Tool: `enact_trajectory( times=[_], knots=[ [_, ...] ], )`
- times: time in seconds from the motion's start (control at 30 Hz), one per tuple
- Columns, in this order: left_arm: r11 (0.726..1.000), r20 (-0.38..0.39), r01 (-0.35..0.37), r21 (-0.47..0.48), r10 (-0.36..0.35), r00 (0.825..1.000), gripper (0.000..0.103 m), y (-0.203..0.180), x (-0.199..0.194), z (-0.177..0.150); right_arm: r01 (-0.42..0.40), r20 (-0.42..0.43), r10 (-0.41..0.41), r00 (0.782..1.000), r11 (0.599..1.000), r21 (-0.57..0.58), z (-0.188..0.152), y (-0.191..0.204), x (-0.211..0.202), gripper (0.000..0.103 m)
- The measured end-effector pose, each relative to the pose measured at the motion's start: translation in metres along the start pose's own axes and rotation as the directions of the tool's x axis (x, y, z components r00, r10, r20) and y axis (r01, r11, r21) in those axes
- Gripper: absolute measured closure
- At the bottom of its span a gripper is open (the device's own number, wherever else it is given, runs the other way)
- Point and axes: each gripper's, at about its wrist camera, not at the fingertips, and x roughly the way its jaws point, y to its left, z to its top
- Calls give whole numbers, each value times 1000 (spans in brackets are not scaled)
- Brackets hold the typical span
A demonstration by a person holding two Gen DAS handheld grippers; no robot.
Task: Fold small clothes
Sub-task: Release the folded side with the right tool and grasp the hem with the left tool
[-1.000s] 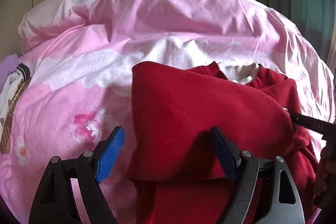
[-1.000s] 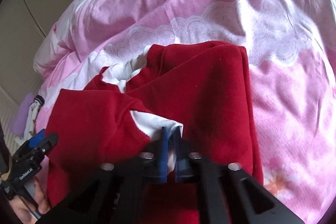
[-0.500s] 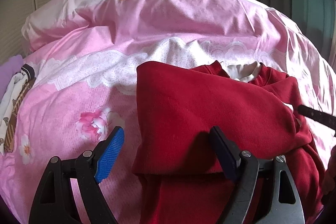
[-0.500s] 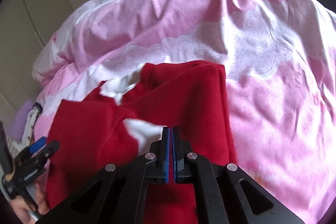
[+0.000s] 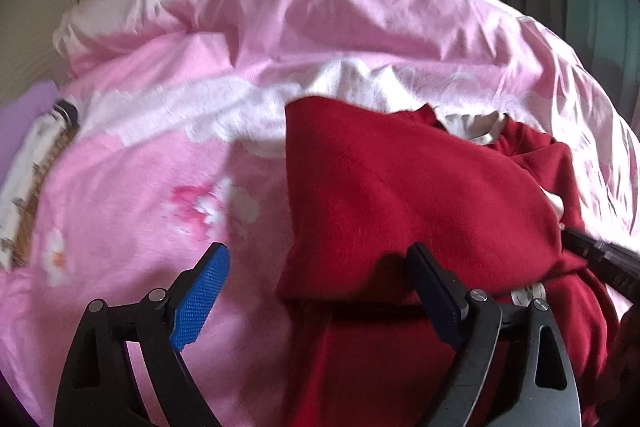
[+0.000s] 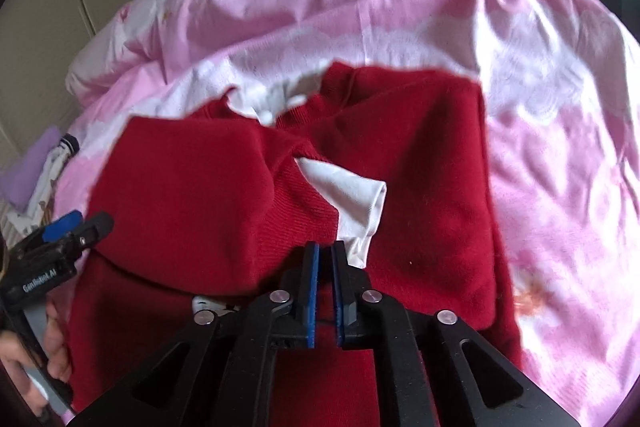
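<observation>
The red top (image 6: 420, 163) lies on the pink bed (image 6: 560, 131), both sleeves folded in; the left gripper (image 5: 316, 291) is wide apart over its left edge; the right gripper (image 6: 324, 267) is nearly together, holding nothing I can see; grab the bottom edge evenly, then fold up.

Soft cloth all round us, hard plastic in our hands.

We see a red sweater (image 6: 420, 163) of matt, fuzzy knit, ribbed at the cuff, with a smooth white cotton-like sleeve (image 6: 352, 195) lying on it. Beneath the sweater, the pink quilt (image 5: 320, 39) is thin, creased cloth with a faint sheen. Our left gripper (image 5: 316, 267) and right gripper (image 6: 325, 255) are matt black plastic with dimpled blue pads (image 5: 200, 301) and shiny metal rivets (image 6: 279, 295).
</observation>
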Motion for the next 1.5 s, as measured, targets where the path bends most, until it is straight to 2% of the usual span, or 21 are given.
enact_trajectory(
  times=[0.03,0.07,0.1,0.27,0.4,0.47,0.6,0.67,0.83,1.07,1.43,1.5],
  knots=[
    [1000,6,-7,13,7,1000,13,0,-7,-1,8,27,-8,1000,1000,1,0,0,-13,60],
    [999,13,-14,30,13,1000,13,0,-19,-5,27,58,-27,998,1000,2,-2,0,-27,46],
    [999,14,-14,35,13,1000,13,1,-28,-8,43,89,-43,995,999,3,-5,0,-42,43],
    [998,31,-42,39,41,999,13,6,-89,-53,98,141,-98,985,995,4,-52,-8,-108,43],
    [999,24,-46,22,46,999,13,-3,-126,-105,156,158,-159,974,987,32,-106,-19,-153,43],
    [999,31,-47,27,46,998,14,-9,-136,-126,170,160,-182,970,982,87,-137,-28,-172,43],
    [1000,6,-29,-6,29,1000,26,-15,-142,-166,172,135,-198,971,967,188,-175,-44,-185,43],
    [999,-5,-32,-33,32,999,27,-16,-141,-177,166,96,-189,977,964,208,-187,-48,-180,43],
    [990,-1,45,-134,-46,999,28,-12,-137,-187,159,73,-182,981,957,242,-203,-55,-169,43],
    [984,-28,61,-166,-66,997,32,-12,-121,-192,112,58,-133,989,955,274,-208,-61,-158,43],
    [983,-29,79,-167,-84,996,53,-15,-116,-197,29,-5,-29,1000,933,358,-219,-71,-134,44],
    [981,-34,93,-169,-100,994,66,-16,-115,-199,7,-2,-7,1000,924,382,-221,-74,-132,44]
  ],
)
